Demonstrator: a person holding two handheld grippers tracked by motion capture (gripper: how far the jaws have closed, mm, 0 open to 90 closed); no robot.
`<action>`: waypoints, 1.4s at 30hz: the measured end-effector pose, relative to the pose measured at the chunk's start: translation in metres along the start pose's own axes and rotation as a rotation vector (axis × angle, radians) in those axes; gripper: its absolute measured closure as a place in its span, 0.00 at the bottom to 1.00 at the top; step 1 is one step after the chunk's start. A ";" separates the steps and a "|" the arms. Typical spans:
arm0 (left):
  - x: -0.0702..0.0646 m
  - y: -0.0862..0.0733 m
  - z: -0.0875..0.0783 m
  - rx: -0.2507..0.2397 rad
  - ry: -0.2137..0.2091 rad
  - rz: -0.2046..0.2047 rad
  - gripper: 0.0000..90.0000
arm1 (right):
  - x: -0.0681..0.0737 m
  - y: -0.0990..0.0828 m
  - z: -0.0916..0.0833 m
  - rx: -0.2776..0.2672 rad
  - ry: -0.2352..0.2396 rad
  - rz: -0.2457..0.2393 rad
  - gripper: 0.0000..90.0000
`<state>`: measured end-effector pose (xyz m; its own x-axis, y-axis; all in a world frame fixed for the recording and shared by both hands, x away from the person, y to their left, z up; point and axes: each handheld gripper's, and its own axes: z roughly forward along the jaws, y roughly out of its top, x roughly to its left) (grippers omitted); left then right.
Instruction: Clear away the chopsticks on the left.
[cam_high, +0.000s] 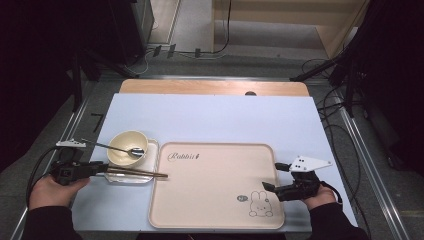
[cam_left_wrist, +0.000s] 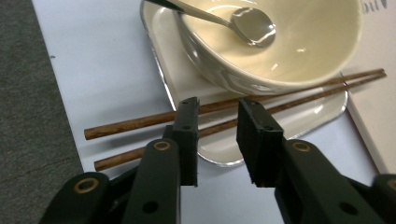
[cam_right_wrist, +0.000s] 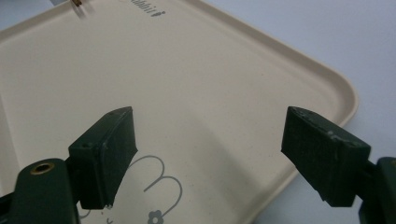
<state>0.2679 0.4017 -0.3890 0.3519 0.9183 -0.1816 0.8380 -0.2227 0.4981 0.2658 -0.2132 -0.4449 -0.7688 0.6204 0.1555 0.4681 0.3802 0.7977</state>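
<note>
A cream bowl (cam_high: 125, 142) with a metal spoon (cam_high: 134, 151) in it stands on a small silver-rimmed plate (cam_high: 151, 148) at the left. Two brown chopsticks (cam_high: 137, 173) lie across the plate's near edge, their tips reaching the big beige tray (cam_high: 215, 170). My left gripper (cam_high: 102, 169) sits at the chopsticks' handle end. In the left gripper view its jaws (cam_left_wrist: 217, 121) stand a little apart just above the chopsticks (cam_left_wrist: 130, 123), not pressing them, with the bowl (cam_left_wrist: 280, 70) and spoon (cam_left_wrist: 254, 28) beyond. My right gripper (cam_high: 274, 176) is wide open over the tray's right edge (cam_right_wrist: 327, 79), holding nothing.
The tray bears a rabbit drawing (cam_high: 261, 204) near its front right corner and lettering at its top left. A pale blue mat (cam_high: 225, 115) covers the table, with a wooden strip (cam_high: 210, 87) at the far edge. Cables and stands lie on the floor around.
</note>
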 end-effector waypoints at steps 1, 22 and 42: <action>-0.001 0.000 -0.001 0.011 -0.012 0.009 0.72 | -0.001 0.000 0.002 -0.001 0.006 0.001 0.20; 0.001 0.003 -0.007 0.078 -0.141 0.325 0.34 | 0.001 0.001 0.001 -0.002 0.015 -0.011 0.20; 0.002 0.011 0.017 0.112 -0.135 0.493 0.74 | 0.002 0.000 0.000 0.005 0.006 -0.031 0.20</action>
<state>0.2852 0.3955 -0.3980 0.7605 0.6466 -0.0592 0.5957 -0.6585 0.4599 0.2643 -0.2120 -0.4441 -0.7855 0.6041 0.1347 0.4463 0.4021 0.7995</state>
